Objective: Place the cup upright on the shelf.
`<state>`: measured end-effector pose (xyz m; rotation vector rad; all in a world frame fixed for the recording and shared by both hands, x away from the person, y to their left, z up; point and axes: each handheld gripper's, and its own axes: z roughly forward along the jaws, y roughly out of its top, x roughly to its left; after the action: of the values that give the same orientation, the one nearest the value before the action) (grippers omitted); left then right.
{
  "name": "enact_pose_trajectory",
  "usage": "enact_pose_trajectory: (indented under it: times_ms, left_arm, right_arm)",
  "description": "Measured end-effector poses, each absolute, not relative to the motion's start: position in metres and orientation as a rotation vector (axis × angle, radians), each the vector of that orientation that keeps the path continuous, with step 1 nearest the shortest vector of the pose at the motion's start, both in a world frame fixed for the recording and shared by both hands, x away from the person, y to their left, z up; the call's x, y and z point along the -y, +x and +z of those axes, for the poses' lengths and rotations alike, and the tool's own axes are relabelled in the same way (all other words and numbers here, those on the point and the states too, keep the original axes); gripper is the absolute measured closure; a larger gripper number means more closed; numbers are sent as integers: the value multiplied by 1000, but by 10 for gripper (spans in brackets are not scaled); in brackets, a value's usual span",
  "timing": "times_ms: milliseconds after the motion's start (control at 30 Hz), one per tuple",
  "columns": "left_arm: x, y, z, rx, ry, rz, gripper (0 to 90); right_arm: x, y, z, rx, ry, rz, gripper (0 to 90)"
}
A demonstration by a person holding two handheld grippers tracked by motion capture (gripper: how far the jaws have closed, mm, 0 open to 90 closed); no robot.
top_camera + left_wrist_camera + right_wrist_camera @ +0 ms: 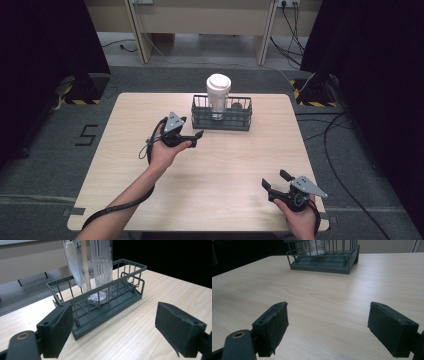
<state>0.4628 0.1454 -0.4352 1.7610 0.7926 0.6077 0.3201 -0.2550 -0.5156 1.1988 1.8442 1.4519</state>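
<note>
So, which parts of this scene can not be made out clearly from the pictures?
- Cup top: in the left gripper view the upper edge cuts it off.
- Small brown thing in the basket: too small in the high view, behind the wires.
- Basket: in the right gripper view the upper edge cuts its top.
- Right hand-held gripper: the person's hand is cut by the bottom edge of the high view.

Light wooden table (220, 165), wire basket (222, 120) on it
</note>
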Motion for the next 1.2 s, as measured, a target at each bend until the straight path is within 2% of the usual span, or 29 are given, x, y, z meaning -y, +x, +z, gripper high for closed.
enact_pose_trajectory:
  times_ms: [1200]
  left_arm:
    - [-188,387,-467,-776,1752,583,146]
  right_arm:
    - [255,320,-516,-1839,1206,1451,172]
